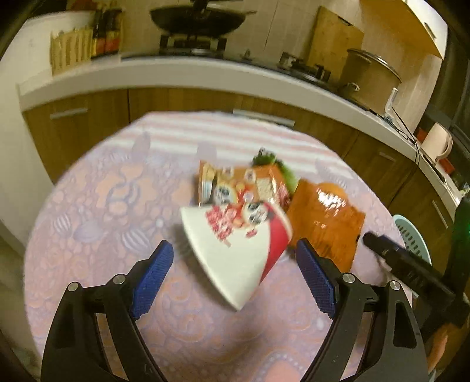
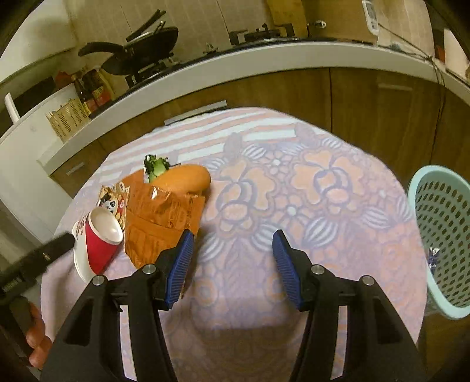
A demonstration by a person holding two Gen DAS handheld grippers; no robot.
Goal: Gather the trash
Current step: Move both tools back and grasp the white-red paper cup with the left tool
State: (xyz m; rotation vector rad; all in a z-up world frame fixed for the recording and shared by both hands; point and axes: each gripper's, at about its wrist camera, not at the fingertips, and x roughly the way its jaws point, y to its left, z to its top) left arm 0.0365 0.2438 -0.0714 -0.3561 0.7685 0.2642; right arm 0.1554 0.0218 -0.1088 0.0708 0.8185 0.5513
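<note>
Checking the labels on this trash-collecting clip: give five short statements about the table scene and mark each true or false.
1. The paper cup lies on its side on the table. True.
2. The left gripper is shut on the cup. False: its jaws are open, with the cup between them but unpressed.
3. The right gripper holds the orange wrapper. False: it is open and empty.
4. A pale green basket stands beside the table. True.
5. The wok sits on the table. False: it is on the stove.
</note>
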